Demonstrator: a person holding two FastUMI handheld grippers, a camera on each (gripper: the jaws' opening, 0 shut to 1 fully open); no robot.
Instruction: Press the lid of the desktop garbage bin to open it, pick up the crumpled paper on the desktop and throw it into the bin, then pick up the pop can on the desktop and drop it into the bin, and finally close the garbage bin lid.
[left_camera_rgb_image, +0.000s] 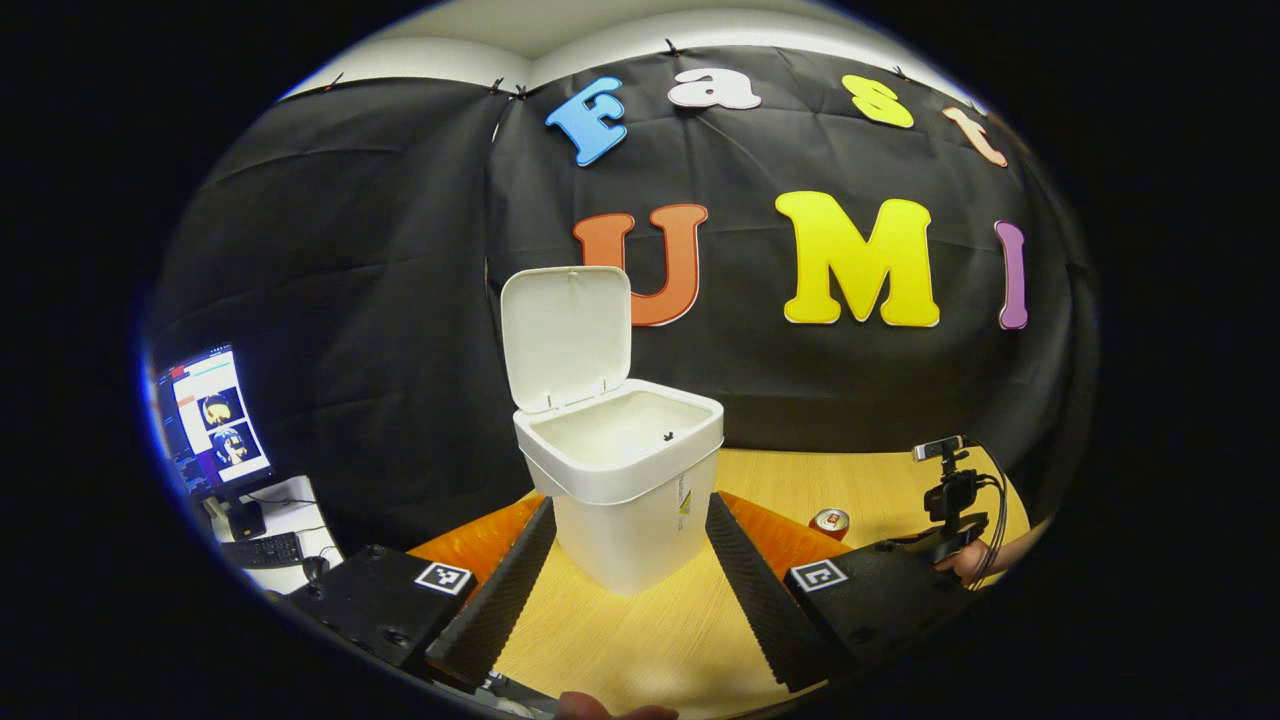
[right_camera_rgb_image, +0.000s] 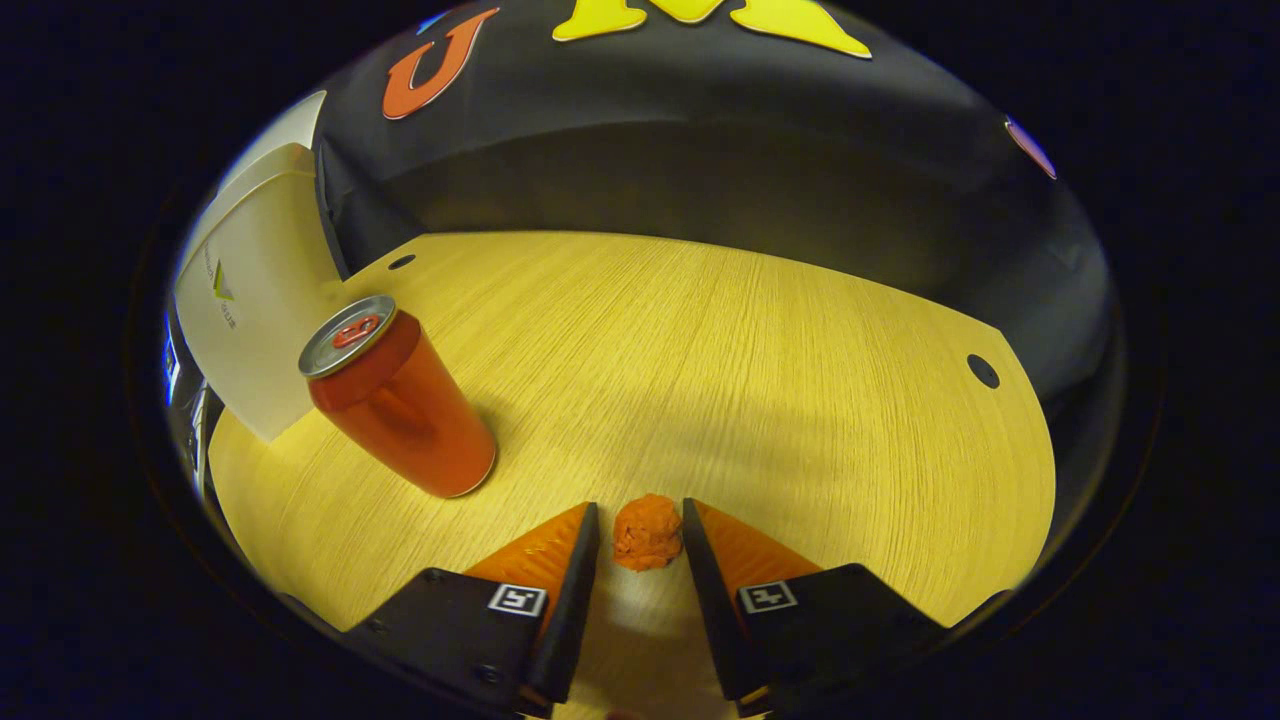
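Right gripper jaws clenched on crumpled paper; left gripper jaws released, wide apart.

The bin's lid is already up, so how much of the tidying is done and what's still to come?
Done: the garbage bin stands open, its lid tipped back. In hand: the right gripper has its fingers on either side of the crumpled paper on the desktop, apparently closing on it. Left: drop the paper in, then the pop can, which stands upright beside the bin, then shut the lid. The left gripper waits open at the bin.
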